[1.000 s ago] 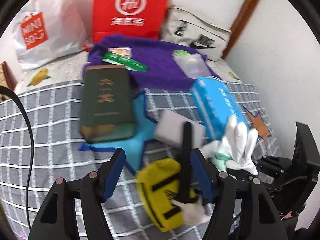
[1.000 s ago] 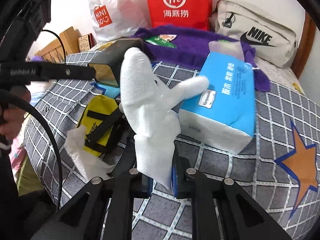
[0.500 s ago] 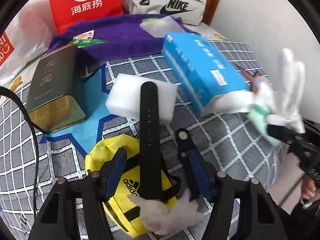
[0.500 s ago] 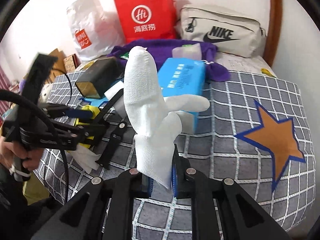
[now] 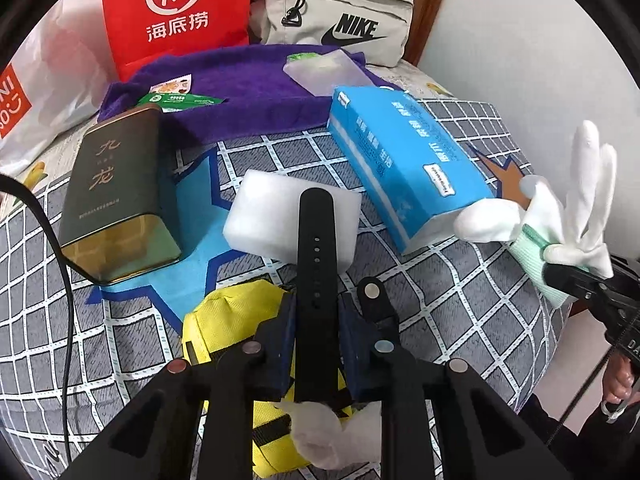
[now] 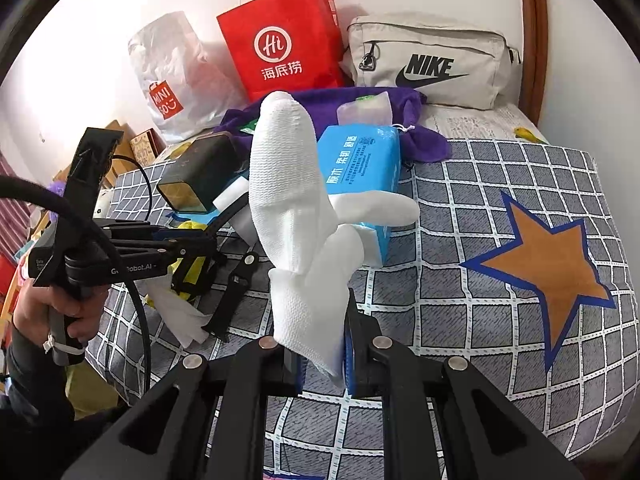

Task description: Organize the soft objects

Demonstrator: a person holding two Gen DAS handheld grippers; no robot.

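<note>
White glove (image 6: 296, 240) pinched upright in right tool (image 6: 322, 364), left tool (image 5: 316, 340) angled down, closing on black strap (image 5: 316, 264)

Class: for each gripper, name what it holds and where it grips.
Left gripper, closing: black strap, across its width near one end. Right gripper: white glove, by its cuff.

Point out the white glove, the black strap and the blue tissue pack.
white glove (image 6: 288, 200), right wrist view, on its knit fingers.
black strap (image 5: 318, 264), left wrist view, mid-band by the holes.
blue tissue pack (image 5: 400, 152), left wrist view, top face.
</note>
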